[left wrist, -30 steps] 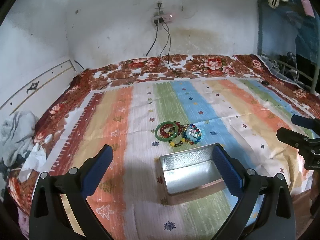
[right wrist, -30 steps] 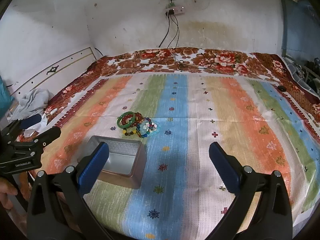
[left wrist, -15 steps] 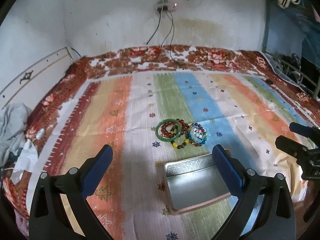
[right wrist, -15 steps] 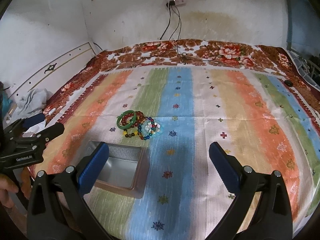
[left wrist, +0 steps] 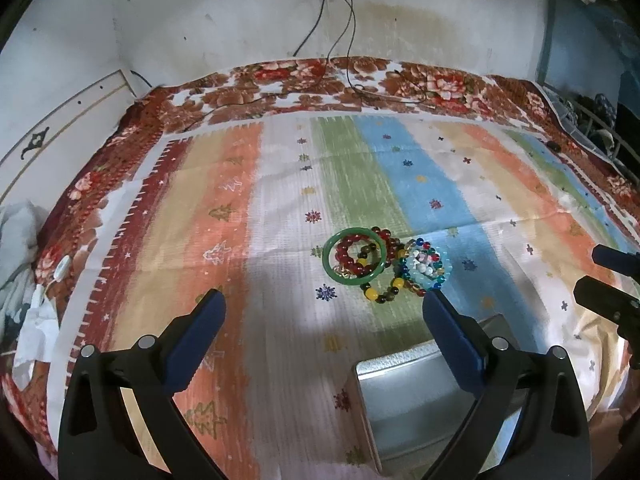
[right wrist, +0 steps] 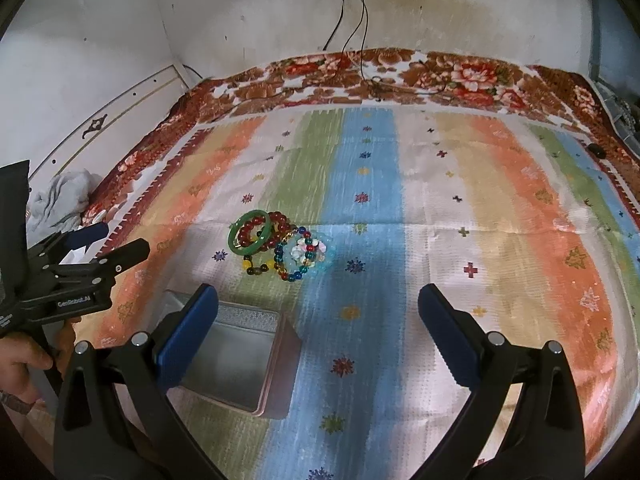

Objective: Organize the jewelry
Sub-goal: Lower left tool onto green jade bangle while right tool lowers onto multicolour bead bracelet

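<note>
A pile of bracelets lies on the striped bedspread: a green bangle (left wrist: 354, 258) (right wrist: 249, 232), a dark red bead bracelet (left wrist: 352, 254), a yellow and dark bead bracelet (left wrist: 380, 294) and a multicoloured bead bracelet (left wrist: 426, 266) (right wrist: 304, 254). An open, empty silver tin box (left wrist: 416, 396) (right wrist: 236, 360) stands in front of the pile. My left gripper (left wrist: 324, 320) is open and empty, just short of the pile. My right gripper (right wrist: 318, 312) is open and empty, to the right of the box.
The striped bedspread (left wrist: 200, 216) covers a bed with a floral blanket (left wrist: 304, 80) at the far edge. Cables (left wrist: 348, 40) hang from a wall socket. Crumpled cloth (right wrist: 60, 200) lies at the left bed edge. A small dark object (right wrist: 596, 150) lies far right.
Both grippers have moved forward toward the bracelets; the pile now looks nearer and the tin box has slid lower in both views. Both grippers stay open.
</note>
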The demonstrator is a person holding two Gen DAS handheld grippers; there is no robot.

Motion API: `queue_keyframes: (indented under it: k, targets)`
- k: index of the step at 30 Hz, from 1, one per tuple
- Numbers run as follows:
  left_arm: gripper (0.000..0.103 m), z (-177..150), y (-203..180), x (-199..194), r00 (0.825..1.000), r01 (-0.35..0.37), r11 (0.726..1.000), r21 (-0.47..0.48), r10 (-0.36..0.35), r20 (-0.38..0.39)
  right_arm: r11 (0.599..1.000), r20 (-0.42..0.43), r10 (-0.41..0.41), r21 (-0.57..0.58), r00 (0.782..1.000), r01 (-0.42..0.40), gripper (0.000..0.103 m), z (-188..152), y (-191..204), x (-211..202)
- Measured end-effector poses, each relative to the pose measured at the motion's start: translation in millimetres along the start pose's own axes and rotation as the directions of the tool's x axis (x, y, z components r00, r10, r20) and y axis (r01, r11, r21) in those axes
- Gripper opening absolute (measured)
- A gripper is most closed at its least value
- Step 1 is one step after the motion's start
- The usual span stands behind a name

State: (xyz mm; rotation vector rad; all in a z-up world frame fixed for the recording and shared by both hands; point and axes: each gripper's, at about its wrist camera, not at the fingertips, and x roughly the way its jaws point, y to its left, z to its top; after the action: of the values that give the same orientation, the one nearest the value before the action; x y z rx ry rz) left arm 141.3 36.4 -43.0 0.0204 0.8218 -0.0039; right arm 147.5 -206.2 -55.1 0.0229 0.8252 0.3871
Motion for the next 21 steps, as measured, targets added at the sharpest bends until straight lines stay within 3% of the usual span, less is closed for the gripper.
queue_keyframes:
  k: [10, 21]
  targets:
    - [0.096, 9.2, 4.3, 31.6, 0.998, 0.041, 0.999, -0.007, -0.041, -0.055, 0.999, -0.075, -0.008, -0.042, 0.997, 0.005, 0.098, 11.1, 6.9, 32.1]
    - [0.096, 15.1, 19.3, 63.7, 0.991, 0.017, 0.999, -0.036, -0.022, -0.134, 0.999, -0.174, 0.002, -0.043, 0.985, -0.009, 0.098, 23.4, 11.9, 68.7]
